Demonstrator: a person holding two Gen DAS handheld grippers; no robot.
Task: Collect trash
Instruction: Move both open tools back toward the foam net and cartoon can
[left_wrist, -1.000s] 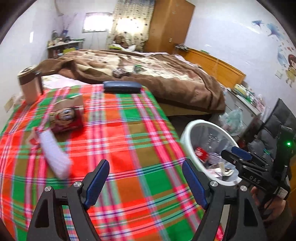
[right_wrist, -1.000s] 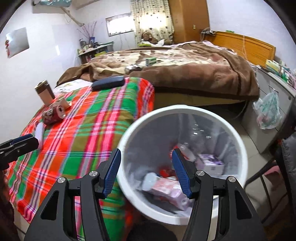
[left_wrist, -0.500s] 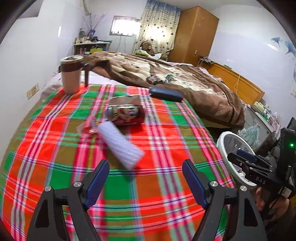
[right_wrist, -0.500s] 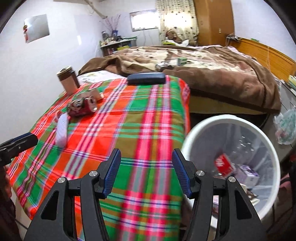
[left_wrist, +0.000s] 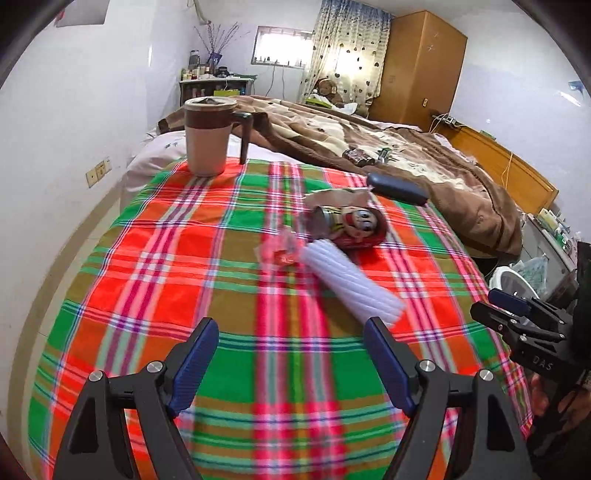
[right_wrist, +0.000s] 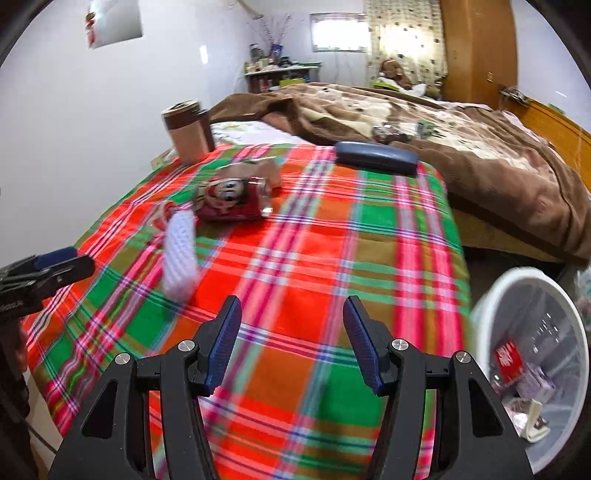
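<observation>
Both tools, left (left_wrist: 291, 363) and right (right_wrist: 291, 343), are held apart and empty above the plaid bench (left_wrist: 207, 258). Ahead lie a white roll (left_wrist: 351, 282), a red can (left_wrist: 351, 227) and a wrapper (left_wrist: 279, 249), still uncollected. Right of the bench, the bin (right_wrist: 532, 295) already holds some trash.

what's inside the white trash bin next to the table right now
Inside the white trash bin, the right wrist view shows a red packet, a pale purple box and crumpled paper scraps. Anything beneath them is covered.
</observation>
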